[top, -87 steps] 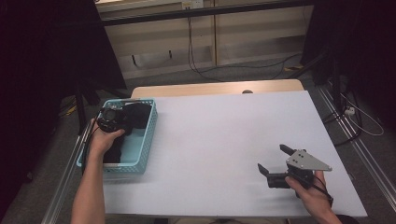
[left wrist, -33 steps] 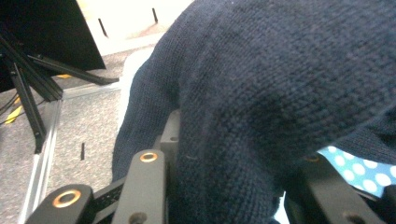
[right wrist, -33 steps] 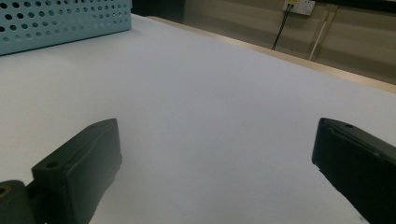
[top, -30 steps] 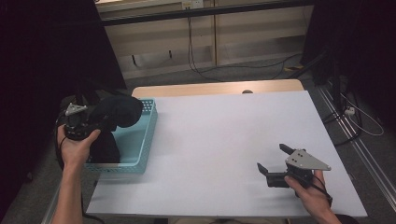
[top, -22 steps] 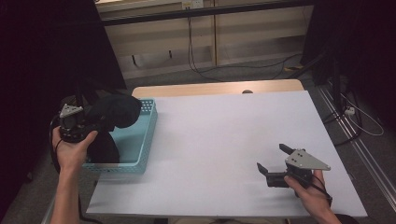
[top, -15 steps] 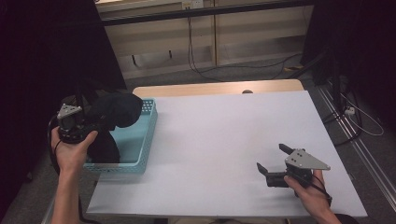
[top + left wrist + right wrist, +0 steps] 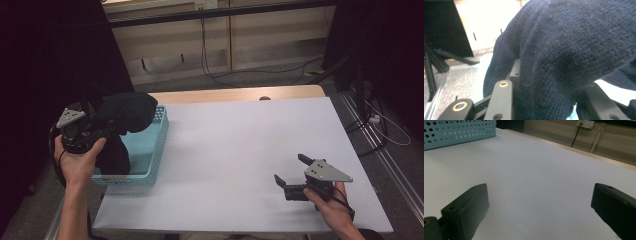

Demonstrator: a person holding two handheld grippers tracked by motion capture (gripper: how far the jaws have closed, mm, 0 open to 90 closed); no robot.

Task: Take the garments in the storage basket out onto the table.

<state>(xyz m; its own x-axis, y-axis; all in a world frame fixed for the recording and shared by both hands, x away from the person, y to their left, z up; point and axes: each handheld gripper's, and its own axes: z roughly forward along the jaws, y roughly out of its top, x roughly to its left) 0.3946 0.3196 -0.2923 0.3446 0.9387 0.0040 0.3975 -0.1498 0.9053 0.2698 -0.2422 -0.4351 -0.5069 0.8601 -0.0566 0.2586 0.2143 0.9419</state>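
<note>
A dark navy knitted garment (image 7: 125,112) hangs bunched above the left end of the light blue perforated basket (image 7: 152,150), and part of it trails down into the basket. My left gripper (image 7: 99,127) is shut on the garment, held up beside the table's left edge. In the left gripper view the knit (image 7: 564,50) bulges between the two black jaws of the left gripper (image 7: 546,100) and covers their tips. My right gripper (image 7: 290,169) rests low over the white table (image 7: 240,150) near the front right, open with nothing between its fingers; in its own view the right gripper (image 7: 540,192) stands wide over bare tabletop.
The basket stands at the table's left edge, and its perforated wall (image 7: 454,131) appears far off in the right gripper view. A wooden strip (image 7: 235,94) borders the table's far edge. Cables (image 7: 215,60) run along the floor and wall beyond it.
My left gripper has lifted the garment out of the basket, up and to the left, and over the last second it has risen a little more. The right gripper has stayed where it was.
</note>
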